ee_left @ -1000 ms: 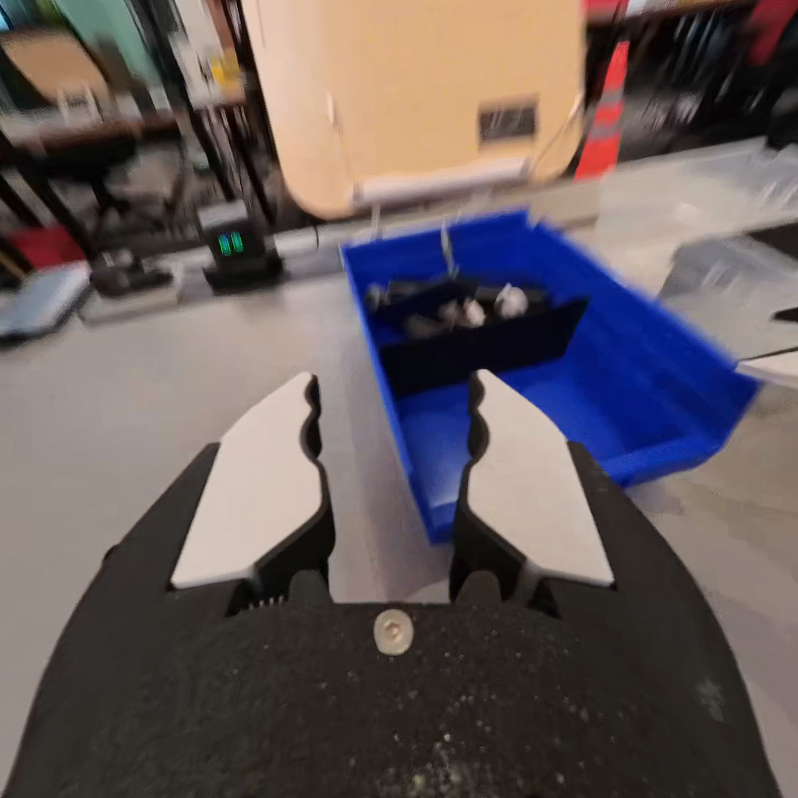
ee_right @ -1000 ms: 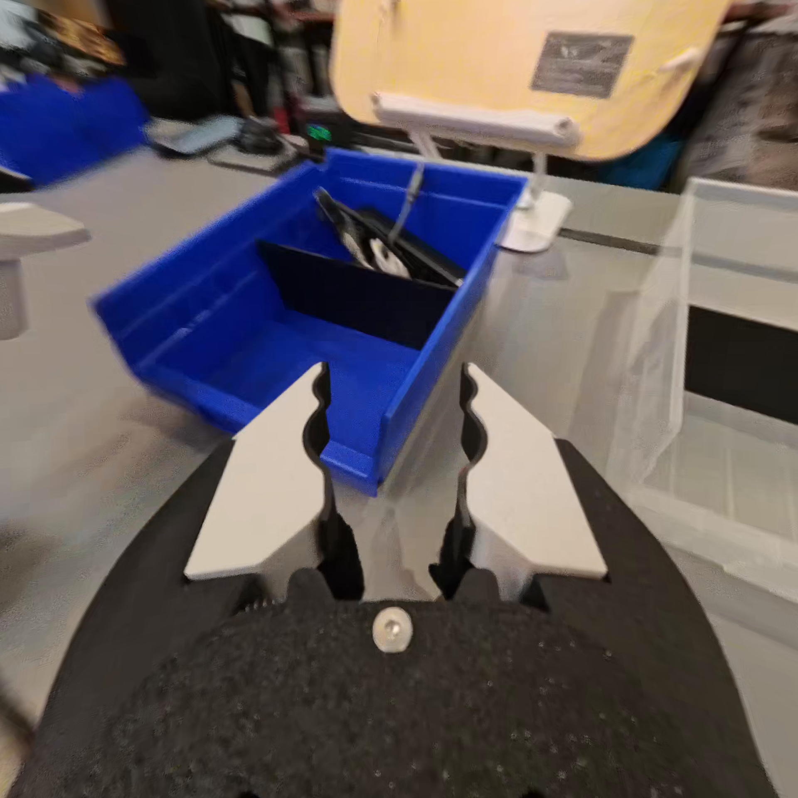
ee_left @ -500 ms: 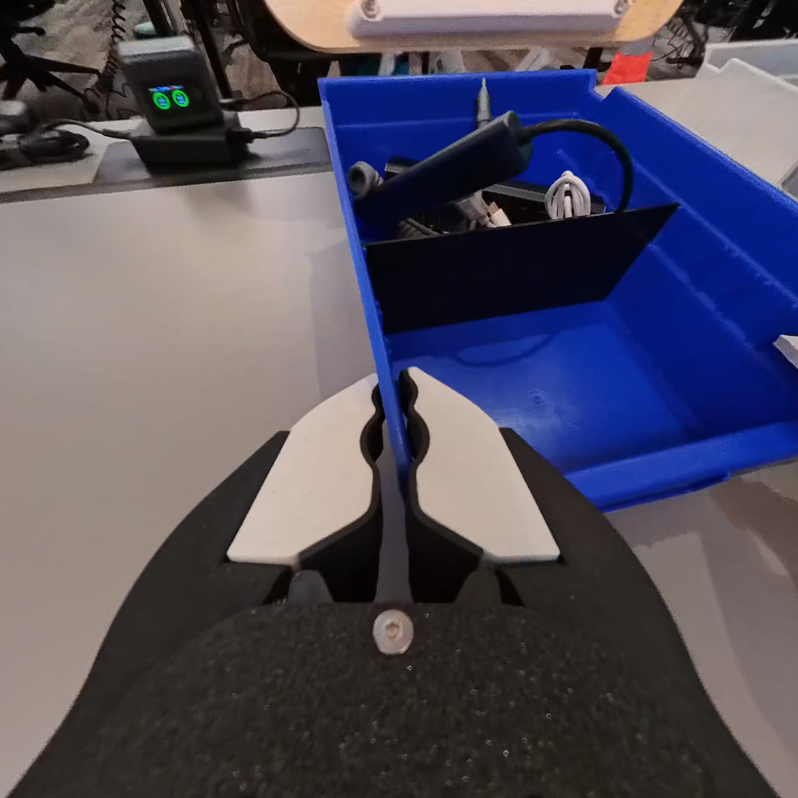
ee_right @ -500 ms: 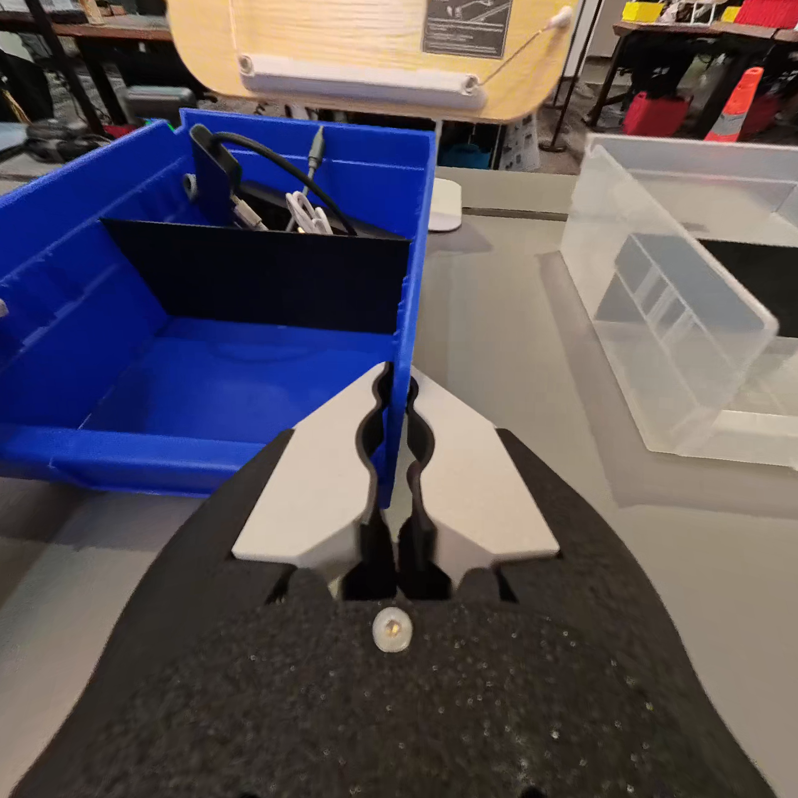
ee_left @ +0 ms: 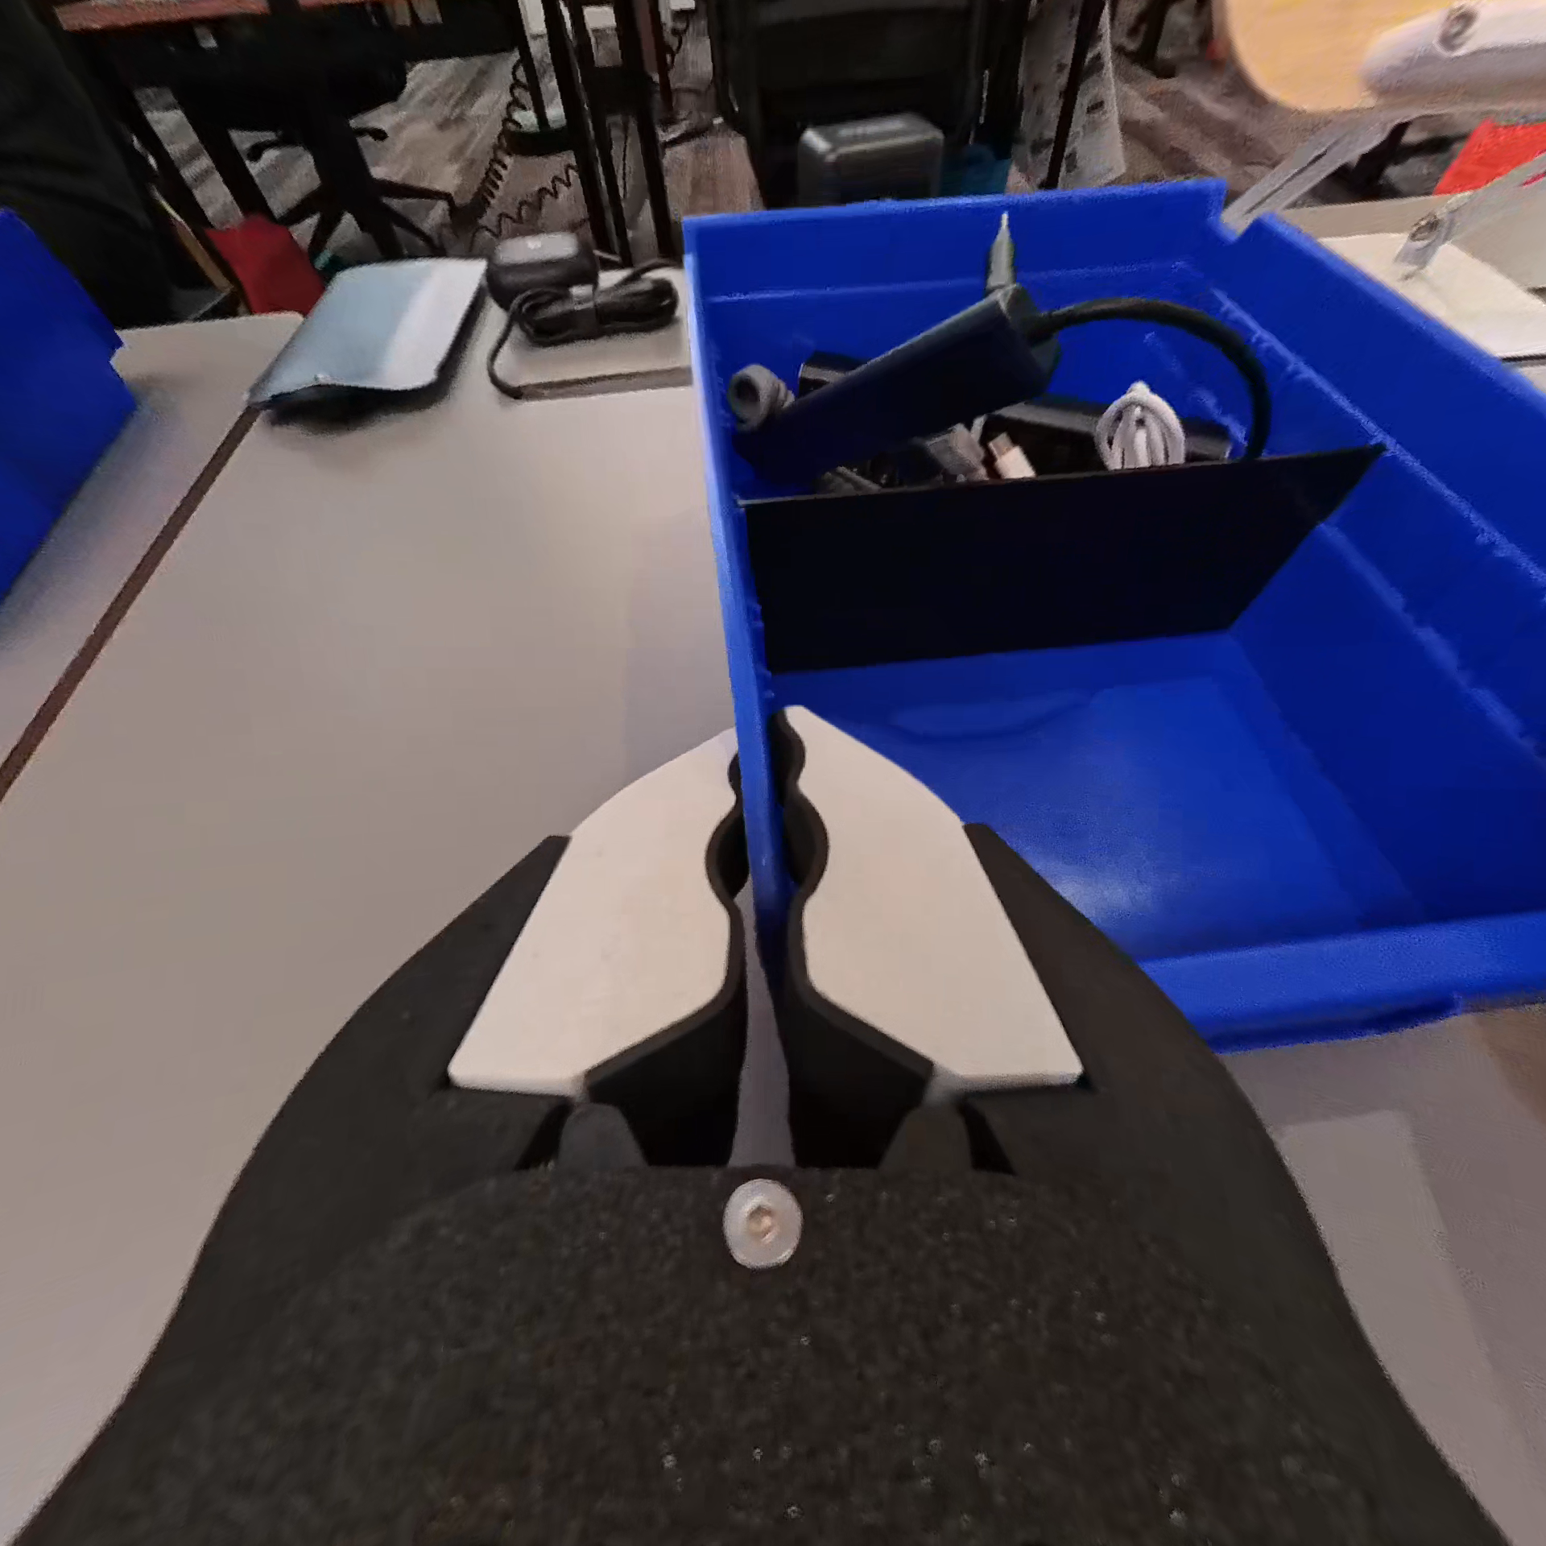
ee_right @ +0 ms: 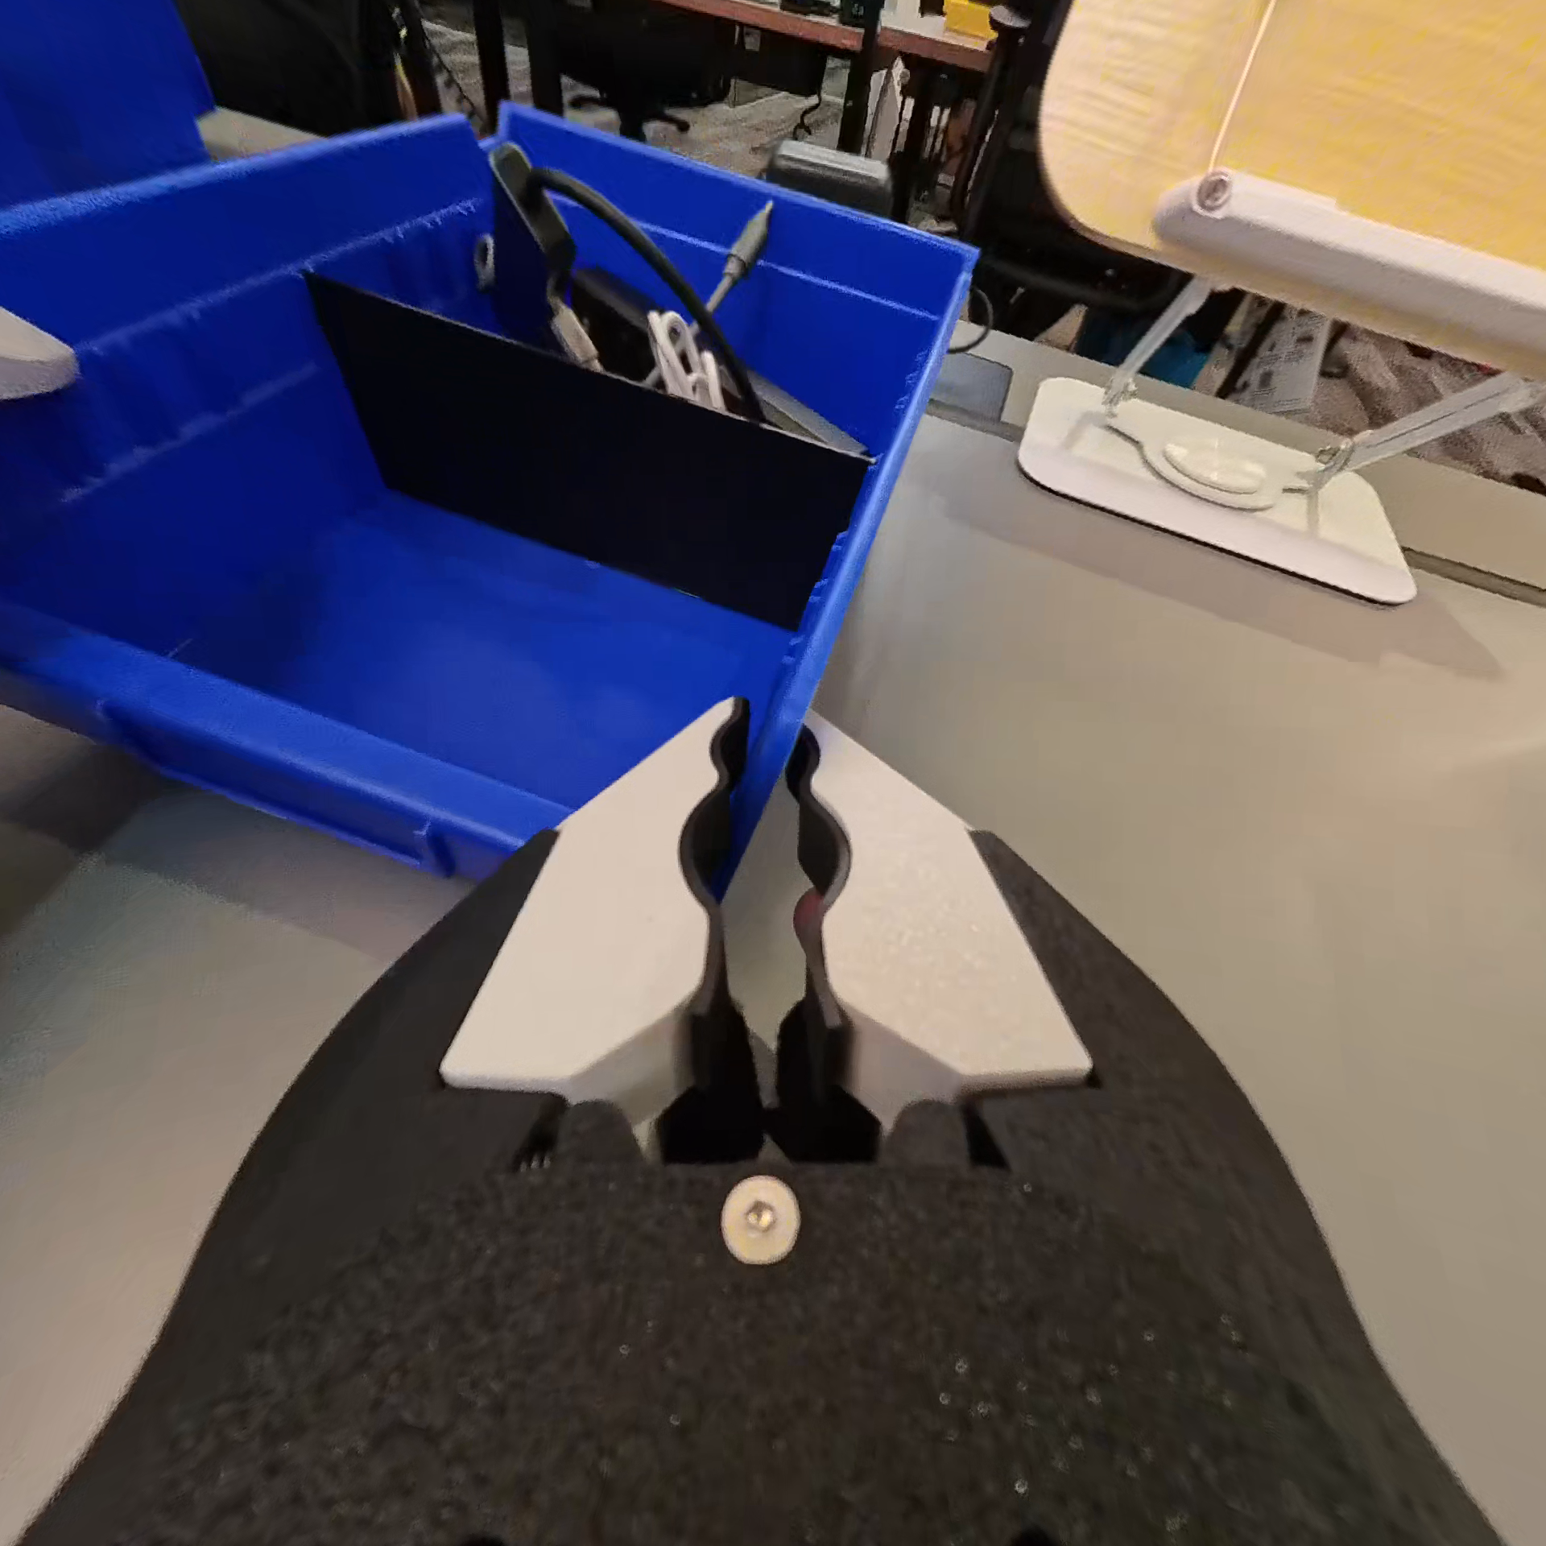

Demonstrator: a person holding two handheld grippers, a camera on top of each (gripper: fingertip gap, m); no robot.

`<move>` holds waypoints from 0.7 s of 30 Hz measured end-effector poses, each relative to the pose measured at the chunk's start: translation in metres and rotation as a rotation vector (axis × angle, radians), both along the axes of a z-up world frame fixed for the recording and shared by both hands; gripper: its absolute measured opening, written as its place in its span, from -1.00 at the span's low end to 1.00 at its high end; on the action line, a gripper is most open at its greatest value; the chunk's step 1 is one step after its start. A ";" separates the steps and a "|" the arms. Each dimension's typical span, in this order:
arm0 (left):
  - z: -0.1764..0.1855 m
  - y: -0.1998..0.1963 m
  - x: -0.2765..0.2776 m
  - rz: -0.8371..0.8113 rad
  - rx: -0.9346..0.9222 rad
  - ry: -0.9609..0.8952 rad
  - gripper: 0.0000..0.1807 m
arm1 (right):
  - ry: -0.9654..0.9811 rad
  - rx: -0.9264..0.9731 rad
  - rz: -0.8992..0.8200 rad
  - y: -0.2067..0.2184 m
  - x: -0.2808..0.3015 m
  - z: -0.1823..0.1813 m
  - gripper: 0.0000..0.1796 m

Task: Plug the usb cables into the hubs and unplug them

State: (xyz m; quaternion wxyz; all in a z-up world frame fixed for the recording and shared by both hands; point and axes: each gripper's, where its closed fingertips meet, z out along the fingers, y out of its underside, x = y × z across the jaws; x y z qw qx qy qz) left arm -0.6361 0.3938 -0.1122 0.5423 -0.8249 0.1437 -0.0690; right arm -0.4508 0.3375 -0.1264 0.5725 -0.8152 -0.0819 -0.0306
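Note:
A blue bin (ee_left: 1338,962) stands on the grey table, split by a black divider (ee_left: 1029,569). Its back compartment holds a dark USB hub (ee_left: 903,393) with a black cable, a coiled white cable (ee_left: 1142,431) and other small parts. The front compartment is empty. My left gripper (ee_left: 763,736) is shut on the bin's left wall. In the right wrist view my right gripper (ee_right: 774,728) is shut on the right wall of the bin (ee_right: 293,744), near its front corner. The hub (ee_right: 523,192) and the white cable (ee_right: 682,351) show behind the divider (ee_right: 586,468).
A white lamp base (ee_right: 1213,485) with a wooden shade (ee_right: 1338,109) stands right of the bin. A grey pouch (ee_left: 376,335) and a black charger with its cord (ee_left: 577,293) lie at the table's back left. Another blue bin (ee_left: 42,401) is at the far left. Some 20 cm of space lies between my two pairs of fingers.
One second ago both grippers were open in front of the bin. They have shut on its left and right walls. Since half a second ago both views have swung, and the clear box has left the right view.

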 end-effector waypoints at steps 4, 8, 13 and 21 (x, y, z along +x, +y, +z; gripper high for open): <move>-0.003 0.007 -0.001 -0.006 -0.005 -0.059 -0.97 | 0.036 -0.046 0.082 0.004 -0.004 -0.001 -0.87; -0.001 0.006 -0.002 0.025 0.005 -0.080 -0.95 | 0.115 -0.199 0.376 -0.022 -0.020 -0.004 -0.58; 0.015 0.000 -0.015 0.120 0.089 -0.053 -0.78 | 0.140 -0.278 0.579 -0.091 0.031 0.002 -0.48; 0.044 -0.050 -0.021 0.368 0.127 -0.029 -0.75 | 0.322 -0.045 0.313 -0.153 0.234 0.018 -0.40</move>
